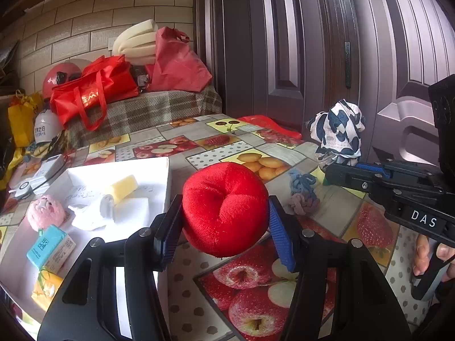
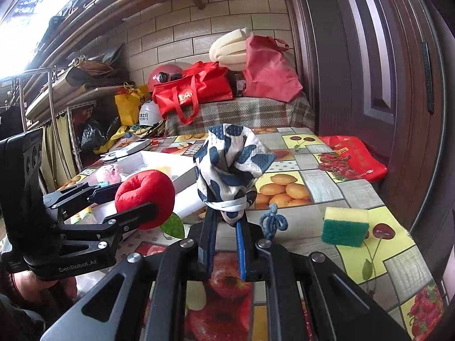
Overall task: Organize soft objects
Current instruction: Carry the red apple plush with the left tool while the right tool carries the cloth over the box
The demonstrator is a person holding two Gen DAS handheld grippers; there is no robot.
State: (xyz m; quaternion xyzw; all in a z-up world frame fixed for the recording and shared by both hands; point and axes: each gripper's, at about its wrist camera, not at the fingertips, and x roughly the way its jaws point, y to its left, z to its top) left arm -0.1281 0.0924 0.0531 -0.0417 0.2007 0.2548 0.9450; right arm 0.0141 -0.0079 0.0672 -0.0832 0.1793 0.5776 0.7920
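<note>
Soft red plush apple [image 1: 224, 209] sits squeezed in the left gripper [image 1: 224, 227] above the bench [image 1: 287, 147], near the white tray [image 1: 119, 176], while the right gripper [image 2: 226, 221] pinches a bunched patterned cloth [image 2: 230, 167] aloft, likely both bound for that tray.

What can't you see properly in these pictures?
- Left wrist view: the scribbled writing inside the white box is too small to read.
- Left wrist view: the cloth hides the right hand-held gripper tips.
- Right wrist view: the red plush apple hides the left hand-held gripper tips and part of the box.
</note>
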